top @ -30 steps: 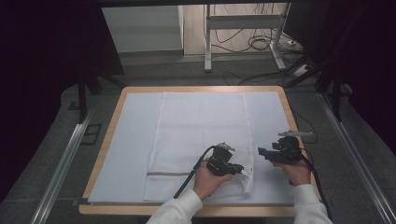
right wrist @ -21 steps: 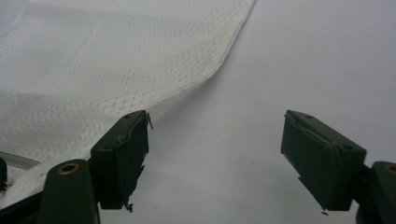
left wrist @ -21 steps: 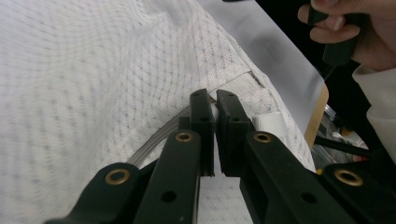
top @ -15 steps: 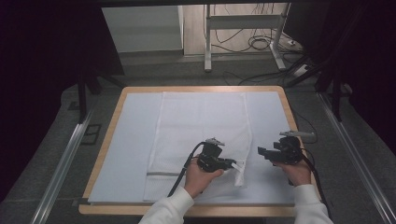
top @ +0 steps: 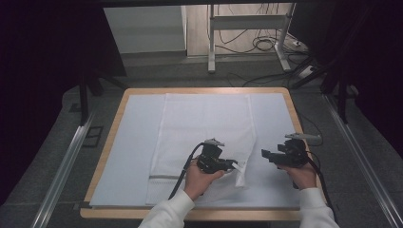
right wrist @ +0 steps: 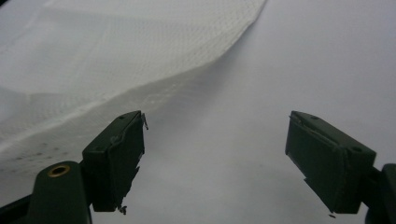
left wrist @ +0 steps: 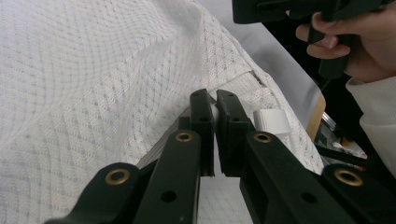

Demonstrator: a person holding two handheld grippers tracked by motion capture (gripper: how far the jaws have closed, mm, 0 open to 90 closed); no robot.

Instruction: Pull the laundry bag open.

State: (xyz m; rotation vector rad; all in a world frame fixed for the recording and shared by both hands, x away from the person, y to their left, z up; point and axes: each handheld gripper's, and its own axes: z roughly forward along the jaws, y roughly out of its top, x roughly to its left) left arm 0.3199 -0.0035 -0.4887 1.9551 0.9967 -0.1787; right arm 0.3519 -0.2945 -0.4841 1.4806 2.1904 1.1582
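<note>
A white mesh-patterned cloth (top: 204, 128) lies flat down the middle of the table. My left gripper (top: 235, 165) is shut on its near right corner, which stands lifted and crumpled off the surface. In the left gripper view the jaws (left wrist: 215, 105) pinch the cloth's (left wrist: 93, 84) hem, with a small white tag (left wrist: 272, 120) beside them. My right gripper (top: 265, 155) hovers just right of that corner; its jaws have just been opening and nothing sits between them. In the right gripper view its gripper (right wrist: 217, 123) stands wide over the bare cover, beside the cloth's edge (right wrist: 140, 56).
The table has a wooden rim (top: 204, 90) and a pale cover (top: 133, 142). Metal rails (top: 62, 166) run along both sides on the floor. A table frame and cables (top: 256, 42) stand beyond the far edge.
My left gripper has drawn the pinched corner a little leftward and up, bunching the cloth. The right gripper stayed in place while its jaws spread wider.
</note>
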